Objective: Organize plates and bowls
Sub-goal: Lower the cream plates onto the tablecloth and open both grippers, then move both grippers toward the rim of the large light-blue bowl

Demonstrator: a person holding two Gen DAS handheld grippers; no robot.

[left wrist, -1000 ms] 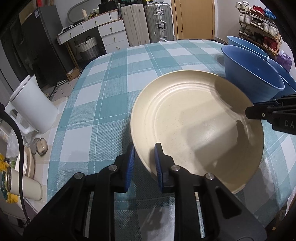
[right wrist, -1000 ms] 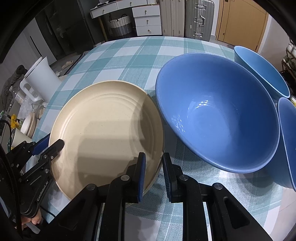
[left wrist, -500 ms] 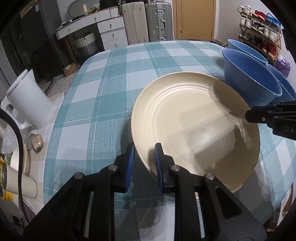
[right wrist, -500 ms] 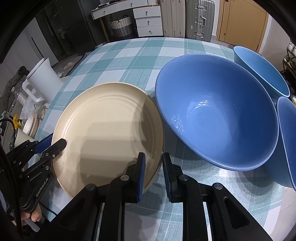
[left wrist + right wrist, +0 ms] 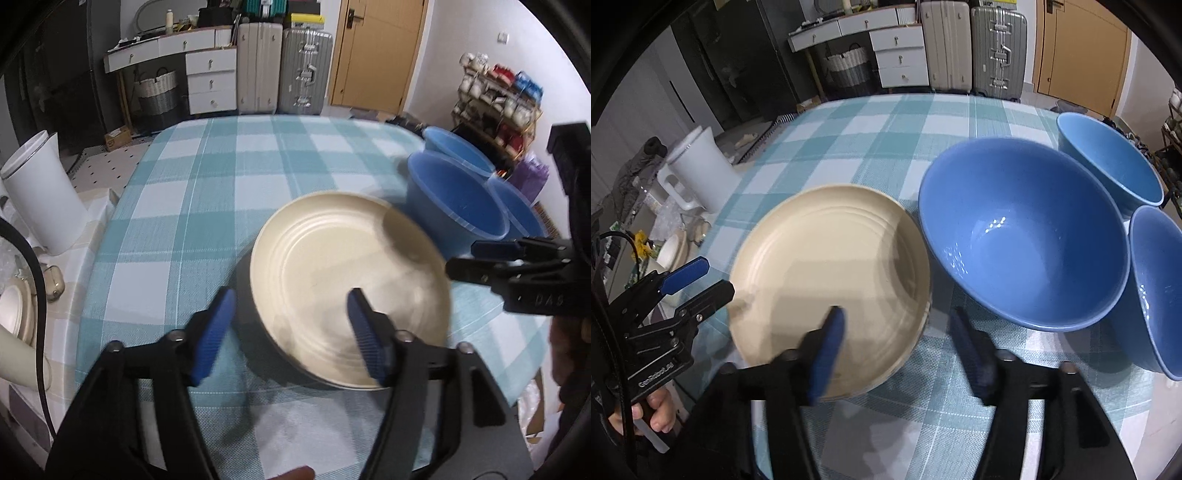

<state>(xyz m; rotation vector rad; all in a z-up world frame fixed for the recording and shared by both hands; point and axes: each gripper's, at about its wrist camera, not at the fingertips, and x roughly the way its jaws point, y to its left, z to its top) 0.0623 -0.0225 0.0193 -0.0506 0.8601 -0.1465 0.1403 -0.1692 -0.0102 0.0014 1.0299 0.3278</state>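
A cream plate (image 5: 351, 288) (image 5: 831, 295) lies near the front of the checked tablecloth, slightly blurred, with a dark shadow under its left rim. My left gripper (image 5: 291, 332) straddles the near-left rim; its jaws are opening and the blue pads (image 5: 218, 328) stand clear of the plate. My right gripper (image 5: 899, 354) straddles the near-right rim, jaws also opening, pads (image 5: 827, 354) off the plate. Each gripper shows in the other's view: left gripper (image 5: 690, 284), right gripper (image 5: 498, 258). Three blue bowls stand to the right: a large bowl (image 5: 1023, 236) (image 5: 454, 195), a far bowl (image 5: 1108, 158) and a third bowl (image 5: 1160, 288).
A white jug (image 5: 40, 192) (image 5: 698, 173) stands off the table's left side, with a cream dish (image 5: 14, 314) and clutter below it. A hand (image 5: 653, 413) holds the left gripper's handle. Suitcases (image 5: 280, 70), drawers and a shoe rack (image 5: 498, 103) stand beyond the table.
Both grippers went from shut on the plate's rim to wide apart and rose back from it. The plate now sits lower and flatter on the cloth.
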